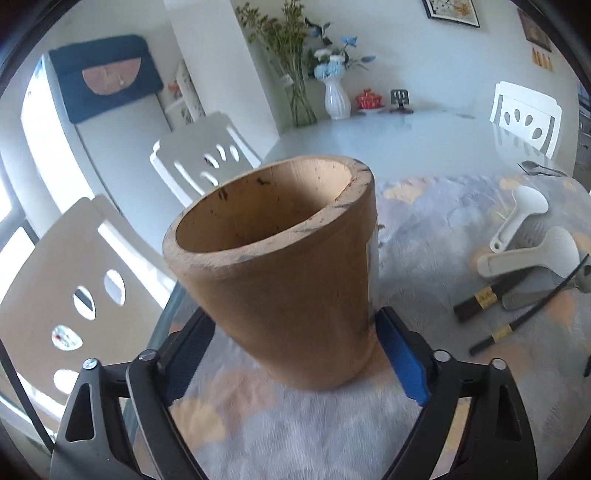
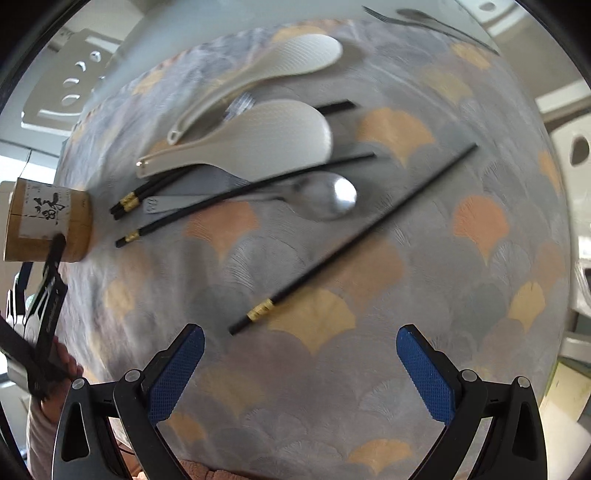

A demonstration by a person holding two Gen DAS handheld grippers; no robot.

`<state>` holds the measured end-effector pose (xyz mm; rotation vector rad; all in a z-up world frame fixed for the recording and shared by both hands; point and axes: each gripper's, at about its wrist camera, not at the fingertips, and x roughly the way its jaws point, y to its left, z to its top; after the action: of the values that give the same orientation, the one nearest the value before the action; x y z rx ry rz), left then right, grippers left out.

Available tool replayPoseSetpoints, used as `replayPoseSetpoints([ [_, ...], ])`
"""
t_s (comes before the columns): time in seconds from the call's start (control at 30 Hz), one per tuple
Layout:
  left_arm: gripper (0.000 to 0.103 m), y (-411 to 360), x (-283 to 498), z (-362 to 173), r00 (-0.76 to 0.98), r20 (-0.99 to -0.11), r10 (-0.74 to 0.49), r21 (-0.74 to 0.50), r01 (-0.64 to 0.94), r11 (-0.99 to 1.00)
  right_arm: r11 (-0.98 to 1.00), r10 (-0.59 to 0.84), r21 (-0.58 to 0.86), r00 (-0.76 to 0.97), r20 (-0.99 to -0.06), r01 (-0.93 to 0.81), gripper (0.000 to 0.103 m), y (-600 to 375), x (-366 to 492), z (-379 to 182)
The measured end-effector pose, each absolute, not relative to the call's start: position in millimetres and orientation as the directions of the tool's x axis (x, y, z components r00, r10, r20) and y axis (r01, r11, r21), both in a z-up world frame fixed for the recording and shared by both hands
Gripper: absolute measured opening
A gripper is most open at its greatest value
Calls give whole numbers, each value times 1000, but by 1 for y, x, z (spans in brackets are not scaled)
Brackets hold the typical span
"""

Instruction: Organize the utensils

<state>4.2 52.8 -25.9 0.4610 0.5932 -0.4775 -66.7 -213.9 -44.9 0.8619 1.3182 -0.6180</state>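
Observation:
A tan wooden utensil holder stands empty and tilted between my left gripper's blue pads, which press its base on both sides. The right wrist view shows the same holder at the far left. On the patterned placemat lie two white rice paddles, a metal spoon, a grey flat utensil and several black chopsticks. One chopstick lies alone, its gold-banded end just ahead of my right gripper, which hovers open and empty.
A metal fork and spoon lie beyond the mat on the glass table. White chairs ring the table, and vases of flowers stand at its far end. A person's hand holds the left gripper.

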Motion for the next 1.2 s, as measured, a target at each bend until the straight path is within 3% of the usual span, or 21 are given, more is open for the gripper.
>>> replayPoseSetpoints([
  [0.17, 98, 60, 16, -21, 733, -570, -370, 145, 533, 834, 535, 91, 185, 161, -983, 824, 103, -211, -76, -53],
  [0.27, 99, 57, 23, -24, 739, -551, -387, 134, 536, 834, 478, 107, 189, 157, -982, 857, 103, -219, -84, -64],
  [0.37, 99, 57, 26, -24, 737, -544, -401, 117, 540, 833, 388, 144, 234, 192, -971, 891, 79, -231, -93, -73],
  [0.47, 99, 61, 26, -24, 730, -536, -424, 93, 549, 830, 286, 173, 283, 241, -955, 916, 71, -244, -106, -80],
  [0.6, 99, 62, 21, -23, 739, -521, -429, 96, 549, 830, 179, 105, 289, 273, -956, 941, 52, -268, -122, -77],
  [0.83, 99, 62, 21, -24, 739, -519, -428, 96, 549, 830, 197, 89, 149, 134, -987, 969, 51, -299, -90, -79],
  [0.87, 99, 62, 21, -23, 739, -519, -429, 95, 549, 830, 235, 73, 96, 81, -994, 967, 48, -298, -81, -79],
  [0.9, 99, 62, 21, -23, 738, -519, -430, 94, 550, 830, 284, 30, 42, 35, -999, 958, 38, -296, -70, -77],
  [1.07, 99, 64, 21, -23, 733, -514, -446, 78, 558, 826, 374, -20, 51, 63, -998, 926, 7, -288, -62, -70],
  [1.2, 99, 66, 17, -21, 740, -494, -456, 73, 558, 827, 355, 36, 164, 162, -986, 920, 5, -265, -93, -69],
])
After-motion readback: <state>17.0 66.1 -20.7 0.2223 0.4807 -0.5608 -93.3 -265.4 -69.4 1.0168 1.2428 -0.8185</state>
